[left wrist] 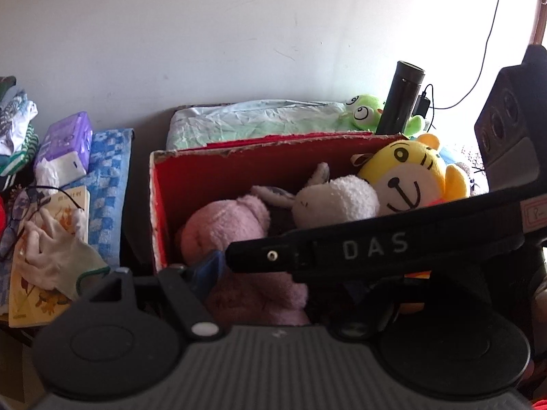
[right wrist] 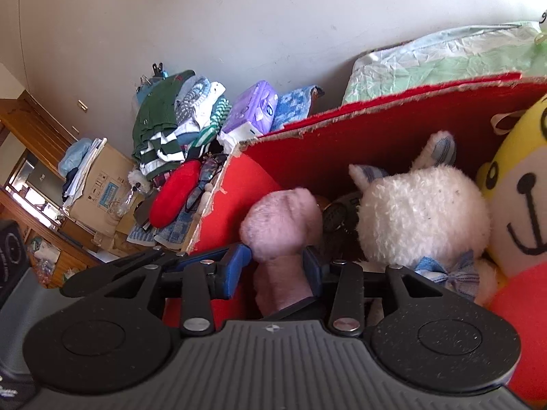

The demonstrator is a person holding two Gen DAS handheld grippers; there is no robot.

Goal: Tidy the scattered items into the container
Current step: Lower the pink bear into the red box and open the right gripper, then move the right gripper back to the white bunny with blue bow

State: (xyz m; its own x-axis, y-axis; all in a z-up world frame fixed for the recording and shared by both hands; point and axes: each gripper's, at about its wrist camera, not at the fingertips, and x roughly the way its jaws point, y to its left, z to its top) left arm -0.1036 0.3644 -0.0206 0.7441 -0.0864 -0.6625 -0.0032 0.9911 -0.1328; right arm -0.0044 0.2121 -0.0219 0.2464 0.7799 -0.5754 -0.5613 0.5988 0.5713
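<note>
A red cardboard box point(left wrist: 239, 167) holds a pink plush point(left wrist: 225, 229), a white bunny plush point(left wrist: 338, 198) and a yellow tiger plush point(left wrist: 410, 174). In the right wrist view my right gripper point(right wrist: 277, 268) is shut on the pink plush point(right wrist: 280, 222) inside the box point(right wrist: 376, 130), beside the white bunny point(right wrist: 424, 208) and yellow plush point(right wrist: 519, 198). In the left wrist view the right gripper's black body point(left wrist: 376, 249) crosses in front and hides my left gripper's right finger; only its left blue pad point(left wrist: 205, 270) shows near the pink plush.
Left of the box lie a white glove point(left wrist: 54, 256) on a book, glasses, a purple tissue pack point(left wrist: 65, 143) and a blue checked cloth point(left wrist: 106, 177). A green frog plush point(left wrist: 362, 112) and black flask point(left wrist: 400, 99) stand behind. Folded clothes point(right wrist: 171, 126) and a red cushion point(right wrist: 174, 191) sit further left.
</note>
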